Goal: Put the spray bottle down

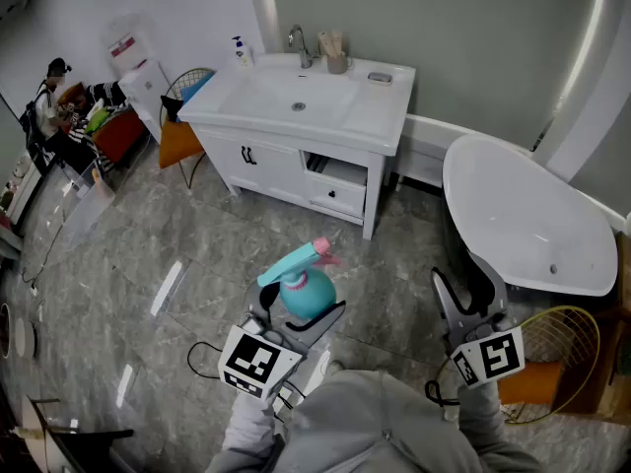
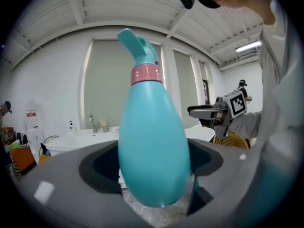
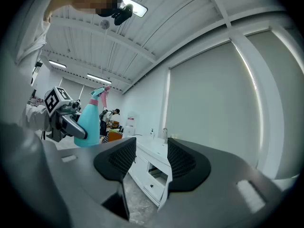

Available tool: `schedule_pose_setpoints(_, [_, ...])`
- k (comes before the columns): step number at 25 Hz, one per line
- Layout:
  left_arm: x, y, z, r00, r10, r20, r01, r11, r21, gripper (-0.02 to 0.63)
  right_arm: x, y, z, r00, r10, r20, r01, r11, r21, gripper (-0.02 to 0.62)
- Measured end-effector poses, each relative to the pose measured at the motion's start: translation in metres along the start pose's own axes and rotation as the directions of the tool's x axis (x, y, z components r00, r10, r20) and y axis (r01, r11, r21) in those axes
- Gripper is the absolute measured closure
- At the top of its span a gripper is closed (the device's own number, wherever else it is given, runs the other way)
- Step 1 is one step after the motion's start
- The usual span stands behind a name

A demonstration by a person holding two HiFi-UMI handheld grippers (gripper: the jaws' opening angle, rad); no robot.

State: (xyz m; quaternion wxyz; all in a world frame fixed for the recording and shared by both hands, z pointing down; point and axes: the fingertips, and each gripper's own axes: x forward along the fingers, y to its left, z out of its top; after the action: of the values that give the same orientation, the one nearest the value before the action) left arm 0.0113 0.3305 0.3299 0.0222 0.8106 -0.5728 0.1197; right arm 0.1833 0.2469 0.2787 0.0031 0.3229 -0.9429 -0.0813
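A: Grey stone-look floor [image 1: 148, 264], one room. Big items: one white bathtub [image 1: 523, 215] and one white vanity [image 1: 296, 116] with a single basin and one drawer [image 1: 335, 180] standing open.

B: Smaller counts?

A: Two wire-frame pieces. One is at the vanity's left end with an orange cushion [image 1: 180, 144], the other is a yellow wire basket [image 1: 567, 348] near the bathtub. On the vanity top: one faucet [image 1: 299, 42], one pump bottle [image 1: 242, 52], one cup [image 1: 336, 60].

B: Grippers?

A: Two. The left gripper [image 1: 304, 315] is clamped on the only spray bottle [image 1: 301, 289], a teal one. In the left gripper view both jaws press on the lower body of the spray bottle [image 2: 152, 151]. It's upright, with a pink collar and trigger on top. It's held in the air over the floor in front of the vanity, resting on nothing. The right gripper [image 1: 463, 289] is well apart to the right, near the bathtub. Its jaws are spread with nothing between them.

B: Anything hidden?

A: The bottle's base is covered by the jaws in the head view. The bathtub is cut off at the right edge. The basket sits partly behind the right gripper's marker cube [image 1: 490, 356] and a sleeve [image 1: 483, 422]. One person [image 1: 49, 87] is at far left amid clutter, too small to make out more. The pump bottle's label is unreadable.
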Motion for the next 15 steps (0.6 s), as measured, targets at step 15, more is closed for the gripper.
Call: schedule_pose_setpoints(15, [0.0009, 0.0093, -0.0021, 1.0, 0.003, 0.001, -0.003, 1.0, 0.004, 0.15, 0.008, 0.0007, -0.0026, 1.0, -0.006, 0.008, 0.006, 1.0, 0.011, 0.39])
